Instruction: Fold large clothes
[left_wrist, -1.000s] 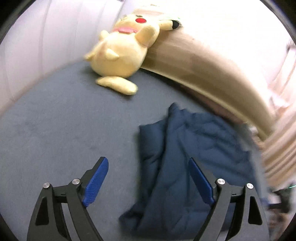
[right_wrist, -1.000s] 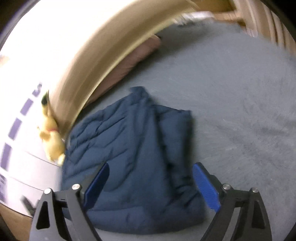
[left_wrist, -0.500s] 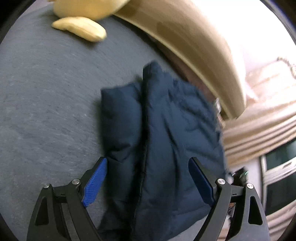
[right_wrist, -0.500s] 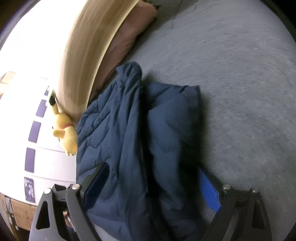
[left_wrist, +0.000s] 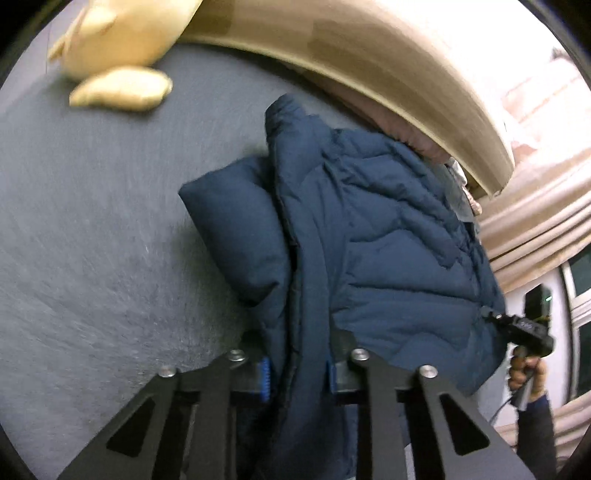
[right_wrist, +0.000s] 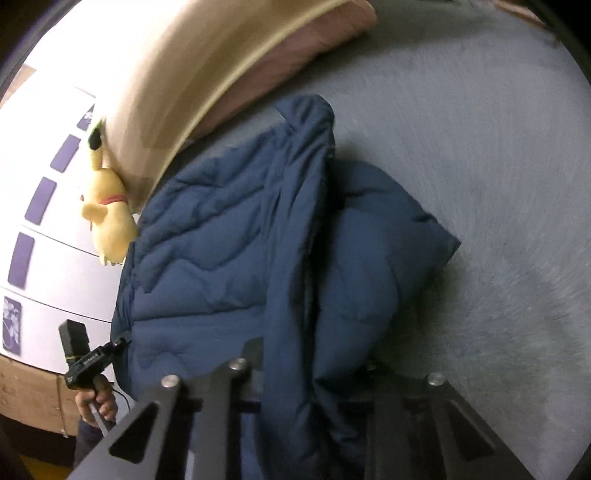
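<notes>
Navy quilted puffer jacket, puffy, folded lengthwise on grey bed; left gripper and right gripper jaws clamped on hem.

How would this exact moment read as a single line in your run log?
stage: grip | left gripper: shut on jacket | right gripper: shut on jacket | jacket: partly folded on bed | nearby: plush toy

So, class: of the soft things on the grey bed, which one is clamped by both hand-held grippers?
The navy puffer jacket. The left hand-held gripper and right hand-held gripper both pinch its near edge; the yellow plush toy lies untouched by the headboard.
</notes>
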